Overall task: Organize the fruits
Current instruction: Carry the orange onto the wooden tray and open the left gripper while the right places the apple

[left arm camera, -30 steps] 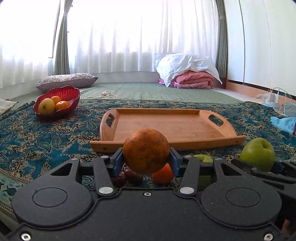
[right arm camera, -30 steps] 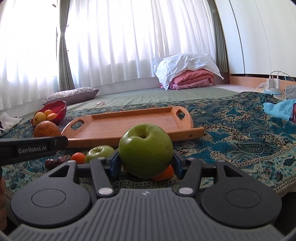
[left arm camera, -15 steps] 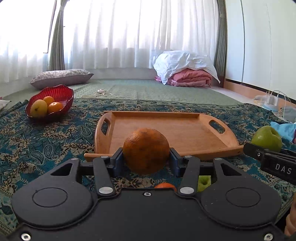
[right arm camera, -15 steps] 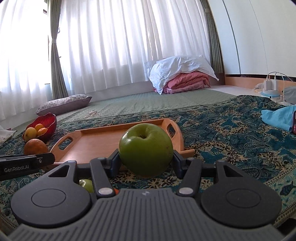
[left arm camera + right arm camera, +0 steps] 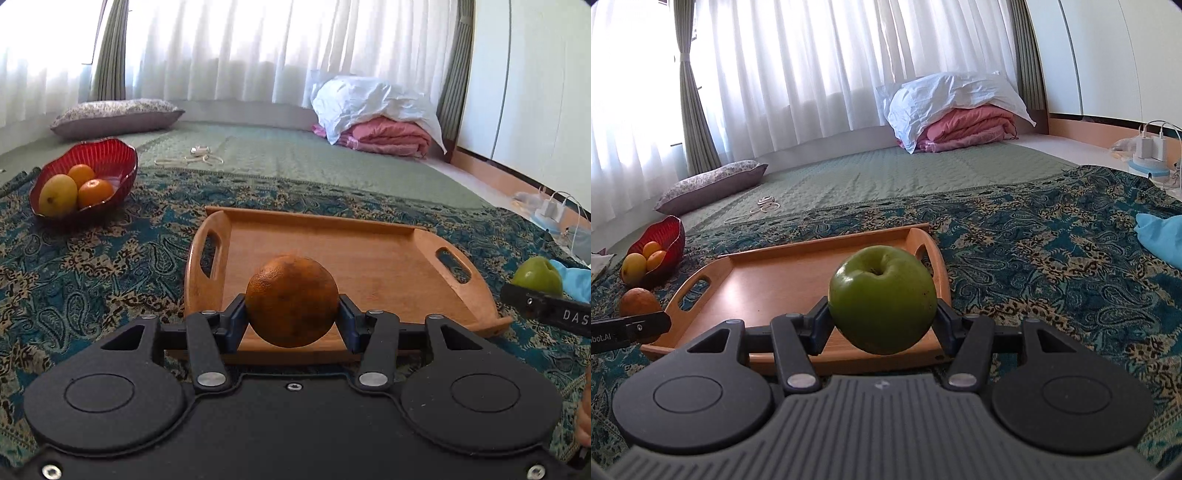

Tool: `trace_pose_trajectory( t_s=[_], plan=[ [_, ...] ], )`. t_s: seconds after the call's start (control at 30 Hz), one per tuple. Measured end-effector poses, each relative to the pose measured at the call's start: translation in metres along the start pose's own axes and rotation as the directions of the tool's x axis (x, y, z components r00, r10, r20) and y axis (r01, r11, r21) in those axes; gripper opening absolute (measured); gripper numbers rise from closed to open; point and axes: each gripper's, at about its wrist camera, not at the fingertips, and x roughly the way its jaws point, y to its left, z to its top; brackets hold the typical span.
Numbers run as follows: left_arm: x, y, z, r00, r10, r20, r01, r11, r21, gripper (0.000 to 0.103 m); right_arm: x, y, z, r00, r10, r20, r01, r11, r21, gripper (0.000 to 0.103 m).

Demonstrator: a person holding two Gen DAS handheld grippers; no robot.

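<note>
My left gripper (image 5: 291,314) is shut on a dark orange (image 5: 291,300) and holds it above the near edge of the wooden tray (image 5: 369,258). My right gripper (image 5: 882,317) is shut on a green apple (image 5: 882,297) above the tray's near right part (image 5: 775,273). The apple also shows at the right of the left wrist view (image 5: 537,275), and the orange at the left of the right wrist view (image 5: 639,302). The tray holds no fruit.
A red bowl (image 5: 107,155) with a mango and two oranges sits far left on the patterned blue cloth (image 5: 92,258). A blue rag (image 5: 1163,236) lies at the right. Pillow, folded bedding and chargers lie beyond.
Both grippers have lifted with their fruit and moved forward over the tray. The loose fruit on the cloth below has dropped out of view.
</note>
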Motion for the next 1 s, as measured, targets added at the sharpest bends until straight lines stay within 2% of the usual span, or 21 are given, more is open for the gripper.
trace_pose_trajectory(
  t_s=[0.3, 0.5, 0.7, 1.0],
  plan=[
    [0.051, 0.008, 0.034, 0.996, -0.003, -0.087, 0.004, 1.000, 0.011, 0.048, 0.049, 0.002, 0.033, 0.995, 0.027, -0.096, -0.033, 0.998, -0.059, 0.060],
    [0.080, 0.004, 0.038, 0.989, -0.010, -0.145, 0.015, 0.999, 0.032, 0.048, 0.083, -0.001, 0.031, 0.980, 0.042, -0.194, -0.046, 0.999, -0.012, 0.060],
    [0.100, 0.005, 0.035, 0.982, -0.005, -0.190, 0.009, 1.000, 0.018, 0.048, 0.100, -0.001, 0.025, 0.972, 0.018, -0.233, -0.022, 1.000, -0.012, 0.060],
    [0.110, 0.003, 0.031, 0.978, 0.010, -0.206, -0.003, 0.999, 0.034, 0.048, 0.109, 0.003, 0.020, 0.964, 0.004, -0.267, -0.016, 0.999, -0.041, 0.060]
  ],
)
